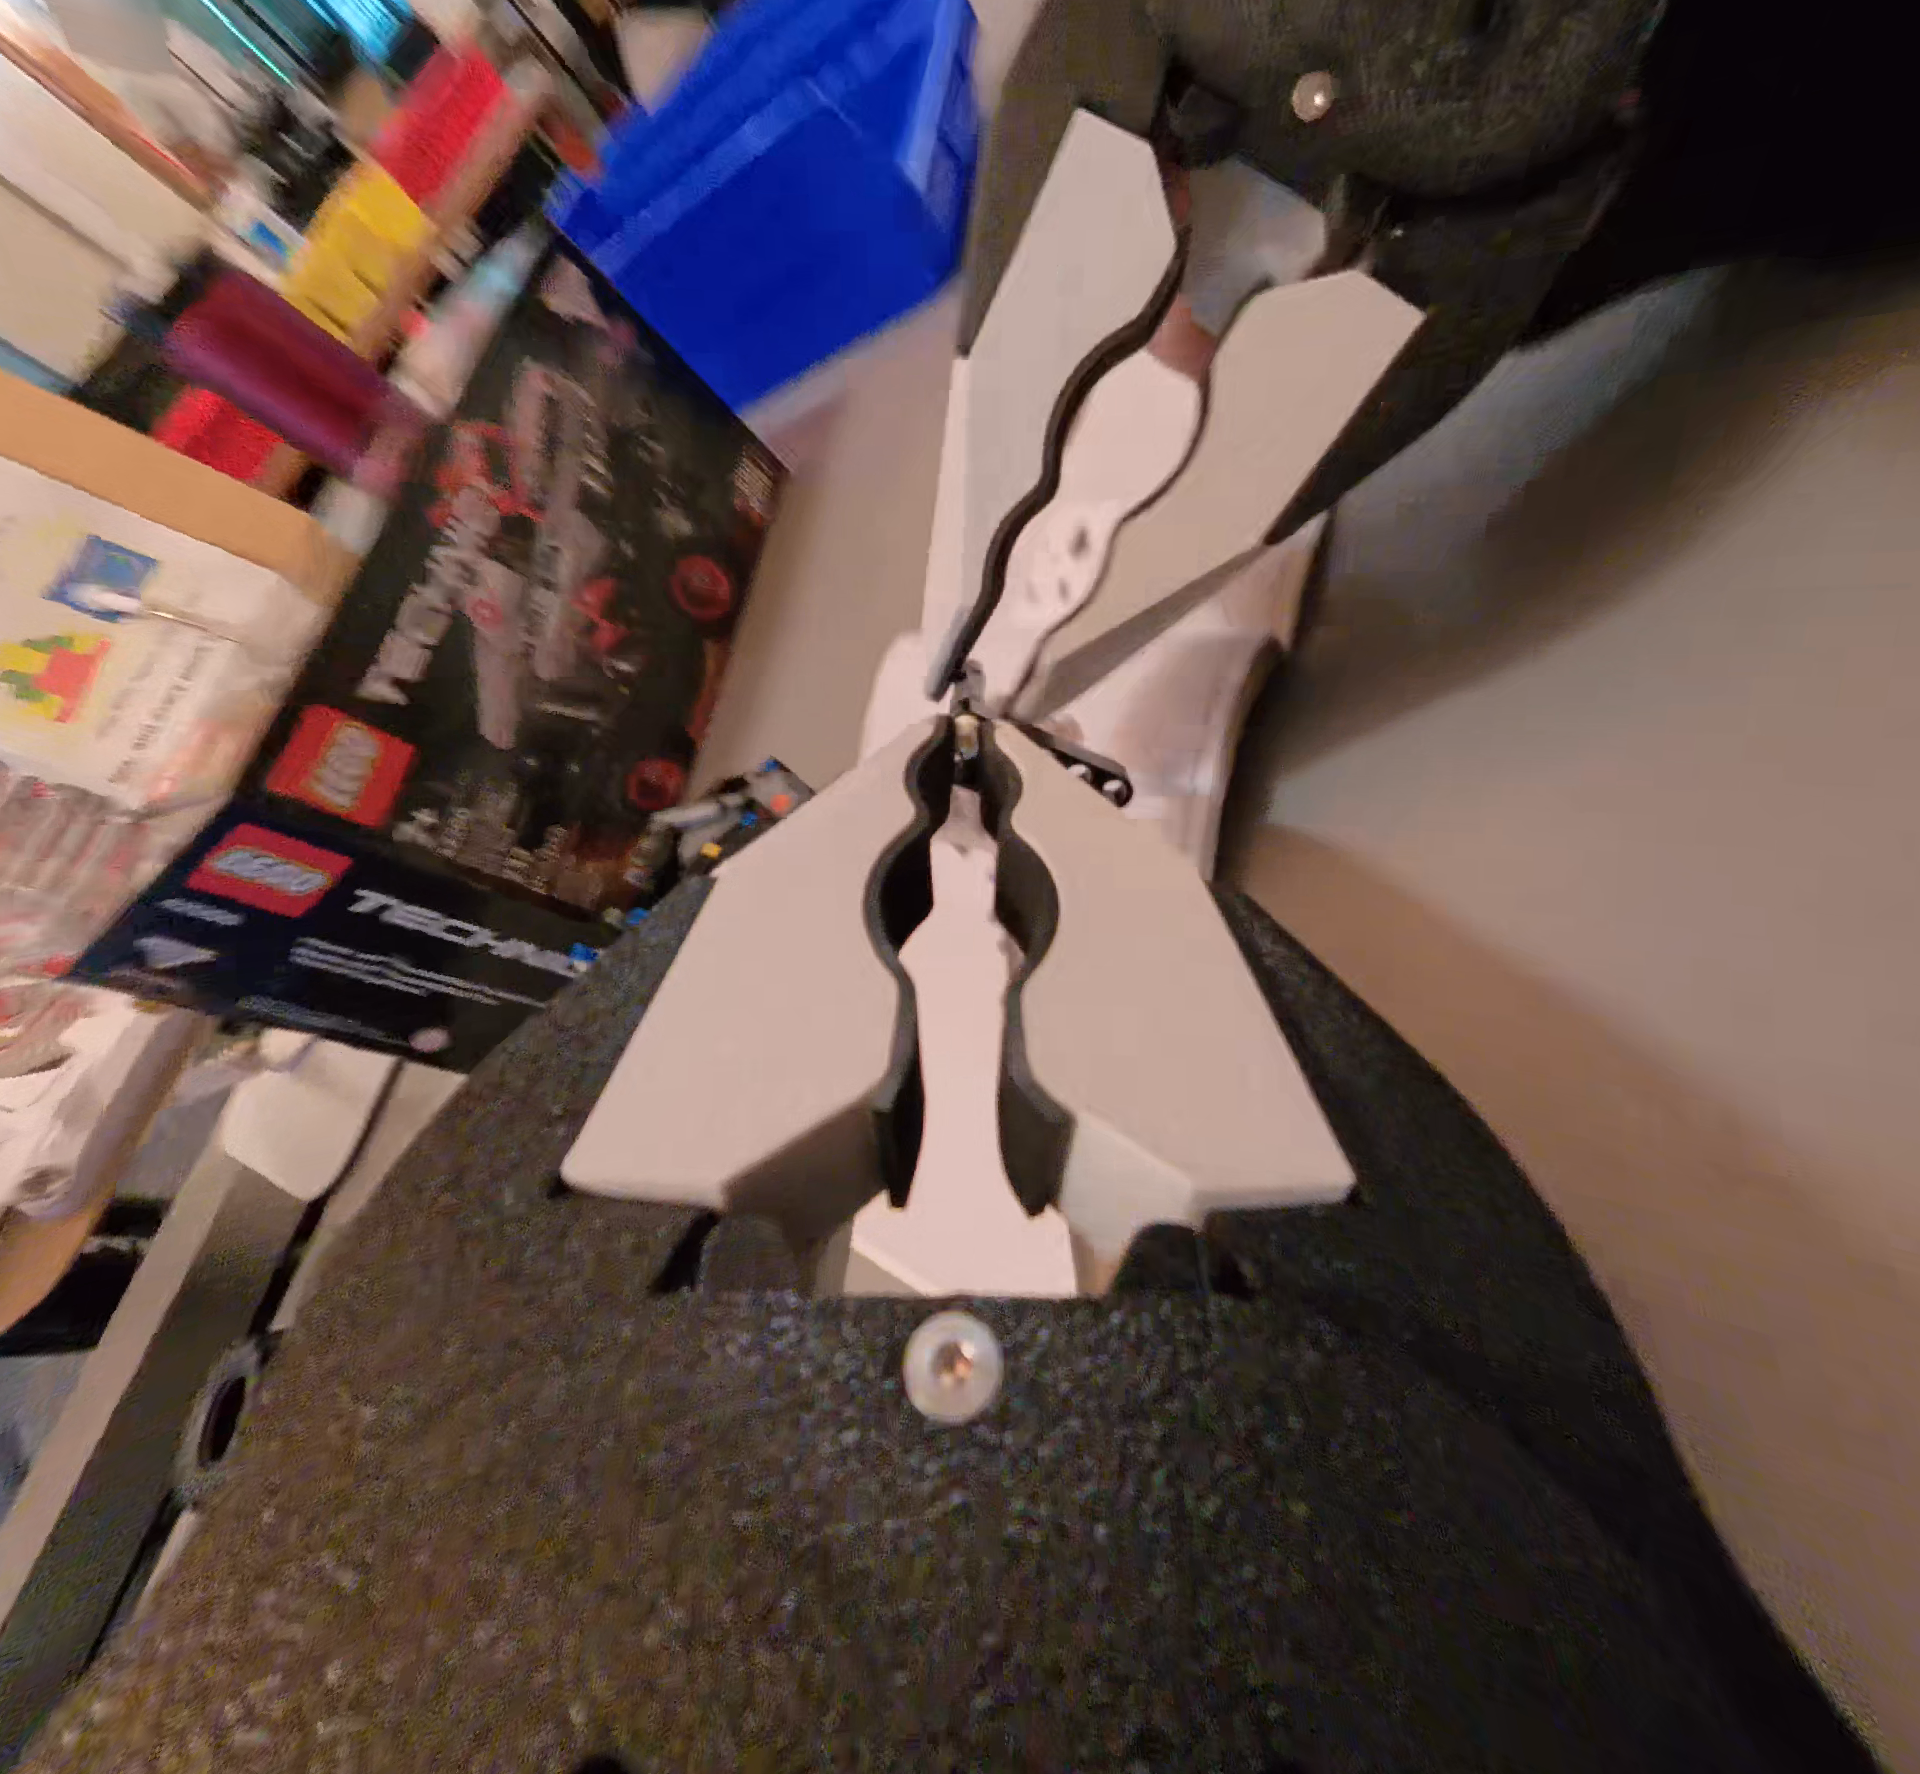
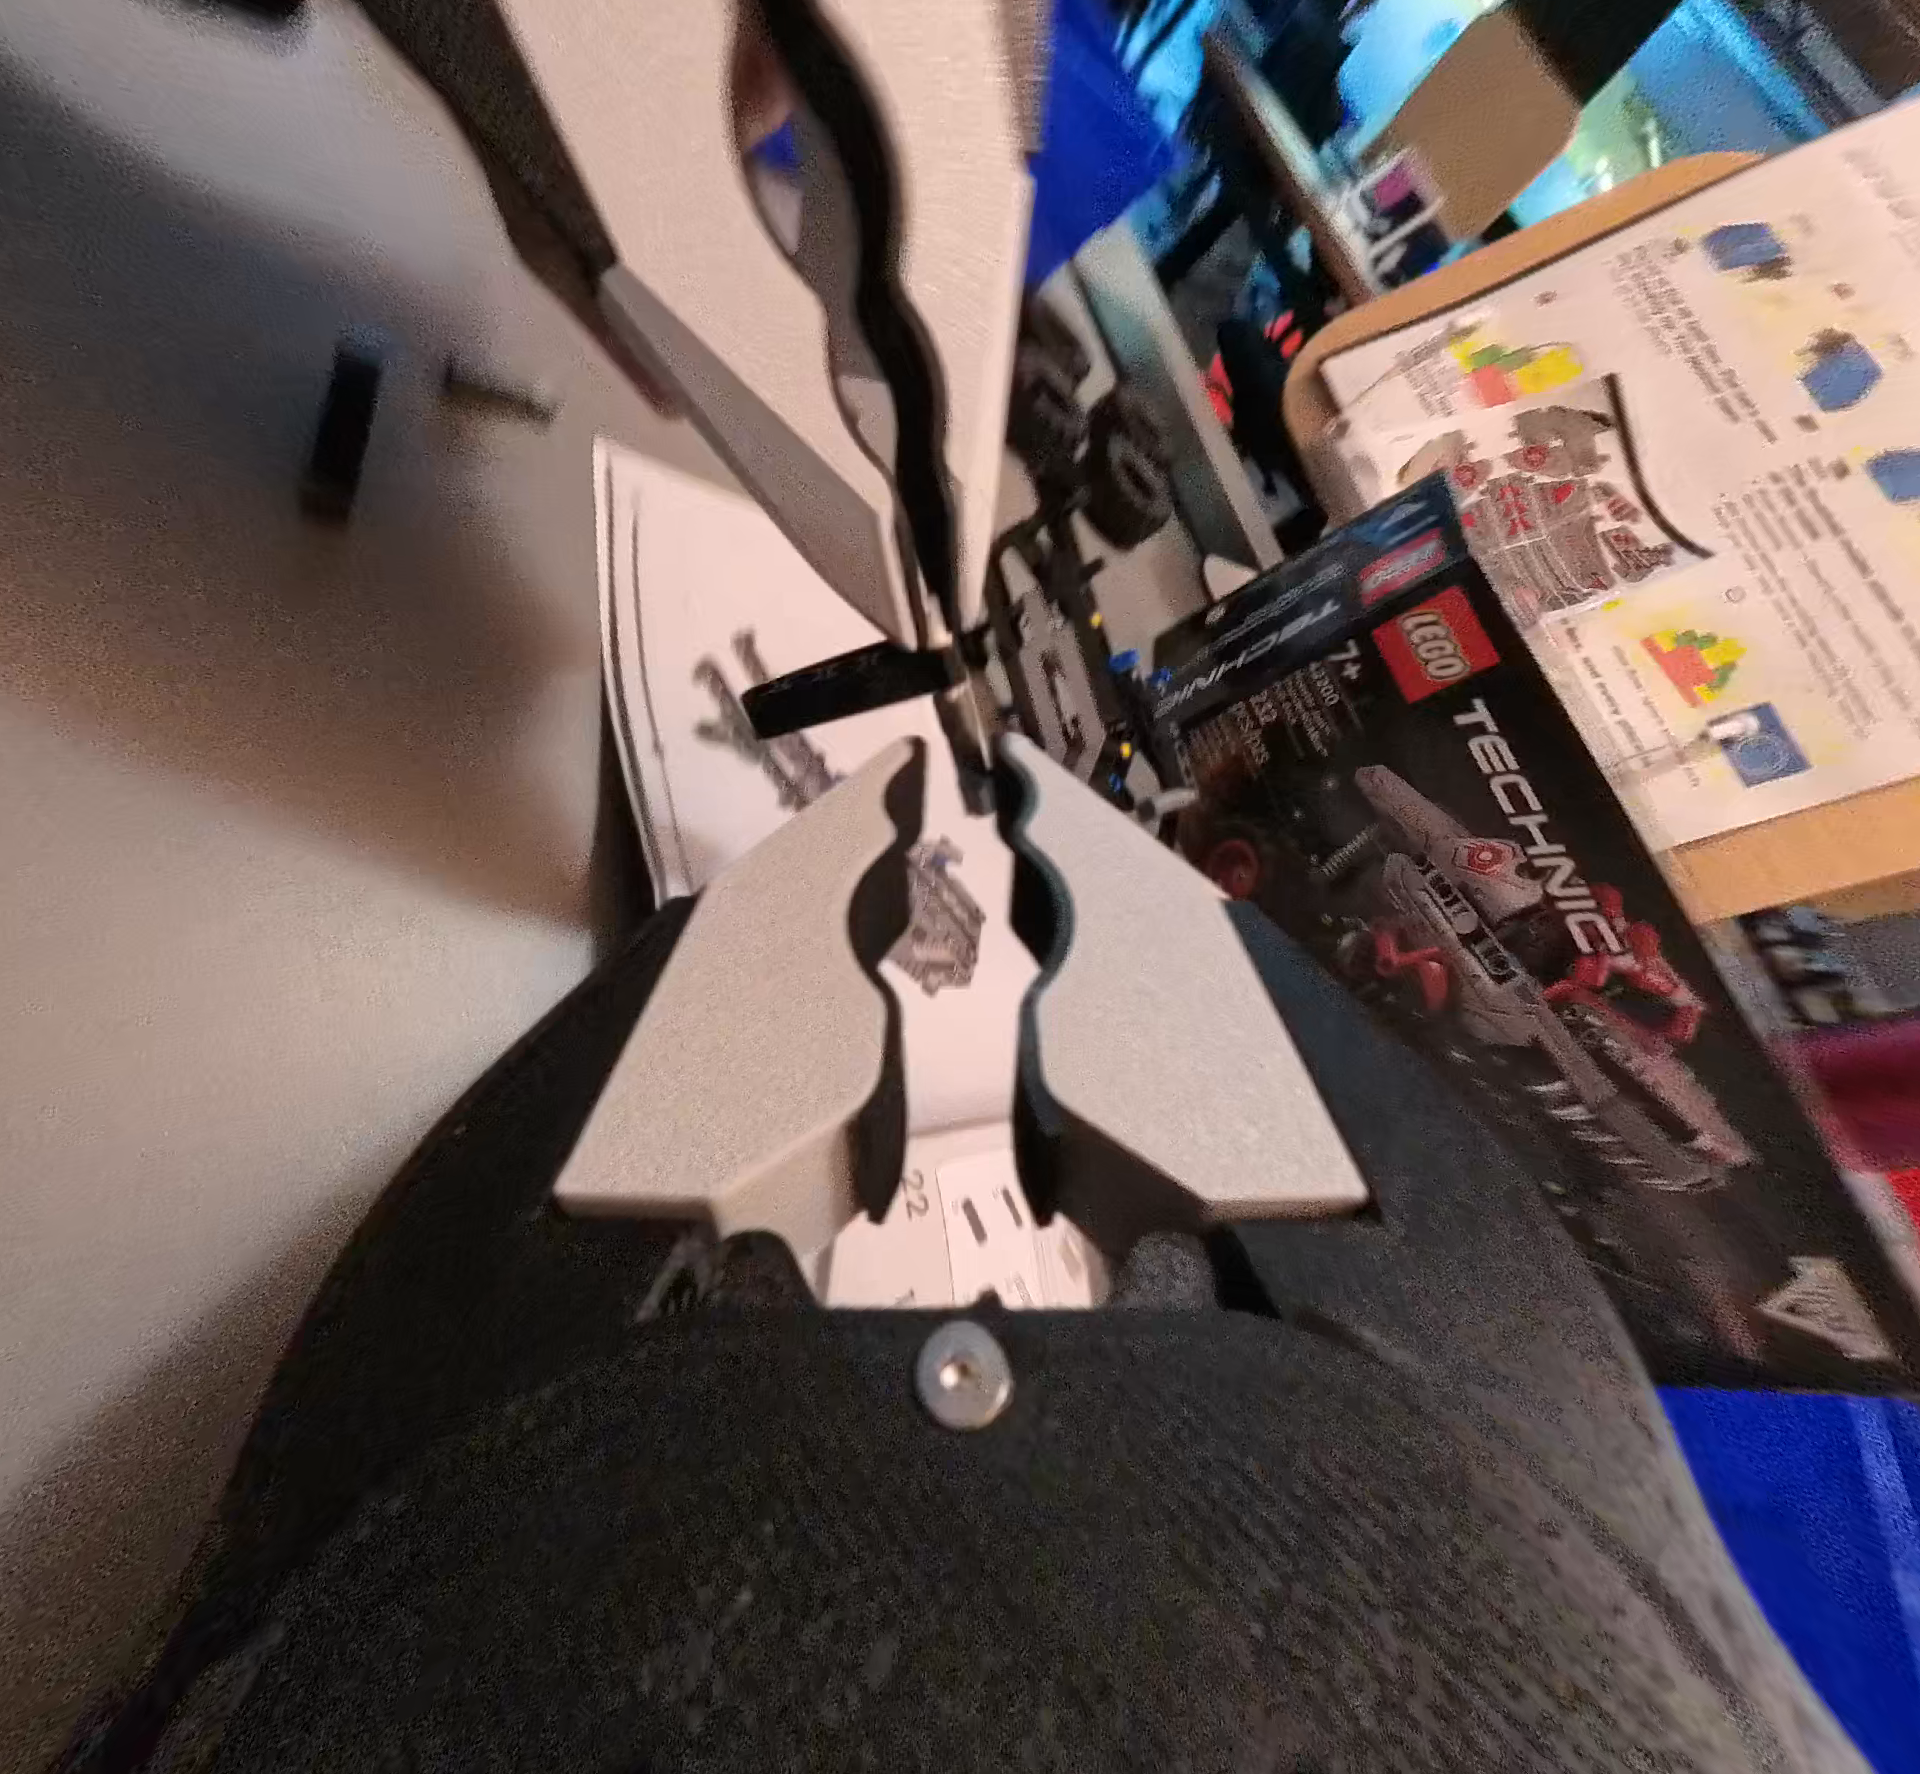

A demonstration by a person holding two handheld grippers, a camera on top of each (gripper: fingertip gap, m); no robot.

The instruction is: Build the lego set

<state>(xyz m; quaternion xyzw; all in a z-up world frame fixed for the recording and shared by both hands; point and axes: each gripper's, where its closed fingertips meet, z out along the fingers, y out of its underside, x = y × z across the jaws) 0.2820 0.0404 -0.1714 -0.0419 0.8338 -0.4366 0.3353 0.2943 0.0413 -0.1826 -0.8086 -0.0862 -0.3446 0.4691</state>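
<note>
My two grippers meet tip to tip above the white instruction booklet (image 2: 717,602). My left gripper (image 1: 968,735) is shut on a black lego beam (image 1: 1091,768), which sticks out sideways from its tips. In the right wrist view the left gripper (image 2: 935,649) comes in from the top with the beam (image 2: 831,680). My right gripper (image 2: 964,760) is shut on a thin grey pin (image 2: 971,722) that touches the beam's end. The right gripper also shows at the top of the left wrist view (image 1: 977,677). Whether the pin sits inside the beam's hole is hidden.
A black lego box (image 1: 520,602) (image 2: 1455,841) lies beside the booklet, with the partly built model (image 1: 727,799) (image 2: 1049,675) next to it. A blue bin (image 1: 790,197) stands behind. A cardboard box with a printed sheet (image 2: 1662,477) is nearby. A loose black piece (image 2: 338,425) lies on the table.
</note>
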